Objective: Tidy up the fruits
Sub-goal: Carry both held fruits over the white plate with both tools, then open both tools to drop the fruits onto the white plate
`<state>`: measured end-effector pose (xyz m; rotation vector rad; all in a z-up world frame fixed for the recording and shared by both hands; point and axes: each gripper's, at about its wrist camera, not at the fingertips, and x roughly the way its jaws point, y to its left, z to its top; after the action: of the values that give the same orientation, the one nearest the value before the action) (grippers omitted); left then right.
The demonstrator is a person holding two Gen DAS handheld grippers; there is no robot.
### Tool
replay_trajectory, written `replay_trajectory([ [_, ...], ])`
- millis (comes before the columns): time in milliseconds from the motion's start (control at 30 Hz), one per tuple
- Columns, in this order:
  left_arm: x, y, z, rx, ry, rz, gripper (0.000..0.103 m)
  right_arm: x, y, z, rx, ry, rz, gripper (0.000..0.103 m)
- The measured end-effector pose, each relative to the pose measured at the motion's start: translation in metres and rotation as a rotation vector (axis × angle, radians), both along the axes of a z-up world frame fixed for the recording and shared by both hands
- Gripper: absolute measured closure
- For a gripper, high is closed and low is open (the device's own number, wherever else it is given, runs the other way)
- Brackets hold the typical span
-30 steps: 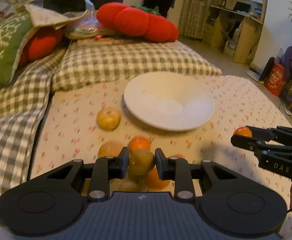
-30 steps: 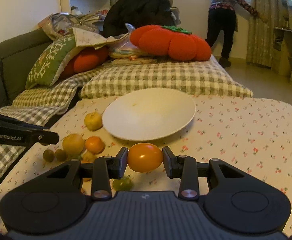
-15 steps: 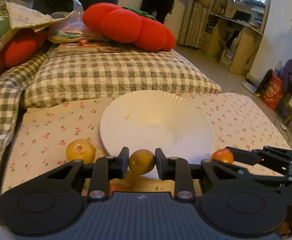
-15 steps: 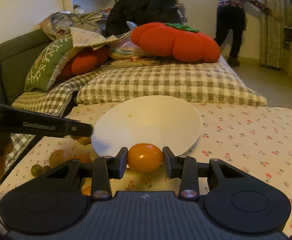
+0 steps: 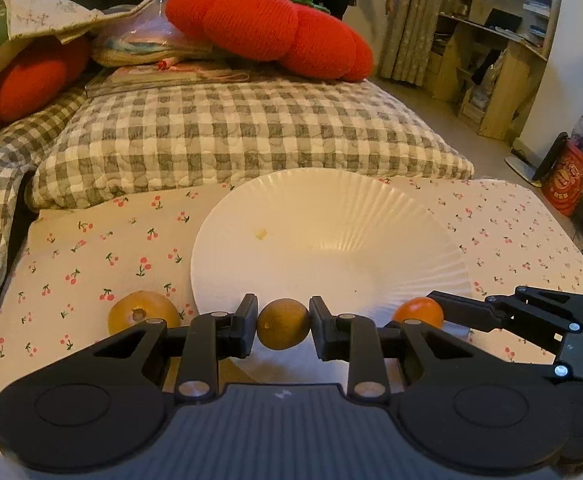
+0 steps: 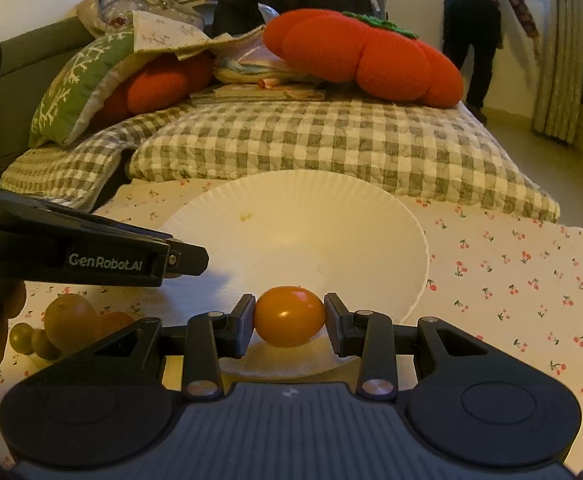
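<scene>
My left gripper (image 5: 284, 325) is shut on a small brown-green round fruit (image 5: 284, 323), held over the near rim of the white ribbed plate (image 5: 331, 216). My right gripper (image 6: 290, 322) is shut on an orange tomato-like fruit (image 6: 290, 321) above the plate's (image 6: 291, 216) near edge. In the left wrist view the right gripper (image 5: 431, 312) reaches in from the right with the orange fruit (image 5: 418, 312). The left gripper's black body (image 6: 91, 258) crosses the right wrist view from the left. A yellow-brown fruit (image 5: 143, 316) lies on the cloth left of the plate. Several more fruits (image 6: 71, 322) are piled at the lower left.
The plate rests on a cherry-print cloth (image 5: 91, 248). Behind it lie a checked cushion (image 5: 231, 132), a red pumpkin-shaped pillow (image 5: 267, 28) and a green pillow (image 6: 75, 88). A person (image 6: 479, 24) stands by the window at the back. A red bag (image 5: 563, 184) stands on the floor at right.
Both grippers have moved forward from the fruit pile to the plate's near rim, each still holding its fruit. The plate now looms larger in both views.
</scene>
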<state>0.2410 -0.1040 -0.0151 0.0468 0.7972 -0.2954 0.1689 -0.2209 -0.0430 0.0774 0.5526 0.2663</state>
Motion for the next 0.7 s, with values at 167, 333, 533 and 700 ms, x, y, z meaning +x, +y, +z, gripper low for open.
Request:
replay_trajectory([
  [167, 0.004, -0.002, -0.003, 0.006, 0.006, -0.004, 0.078, 0.003, 0.002, -0.001, -0.010, -0.002, 0.002, 0.069],
  [333, 0.009, -0.005, -0.006, -0.001, 0.011, -0.010, 0.078, 0.010, 0.001, -0.001, -0.021, -0.003, -0.010, 0.069],
  [533, 0.014, -0.008, -0.013, 0.009, 0.016, -0.014, 0.078, 0.013, 0.004, -0.002, -0.043, -0.010, -0.004, 0.069],
  [700, 0.017, -0.009, -0.016, 0.012, 0.019, -0.012, 0.078, 0.014, 0.004, -0.001, -0.047, -0.017, -0.007, 0.068],
])
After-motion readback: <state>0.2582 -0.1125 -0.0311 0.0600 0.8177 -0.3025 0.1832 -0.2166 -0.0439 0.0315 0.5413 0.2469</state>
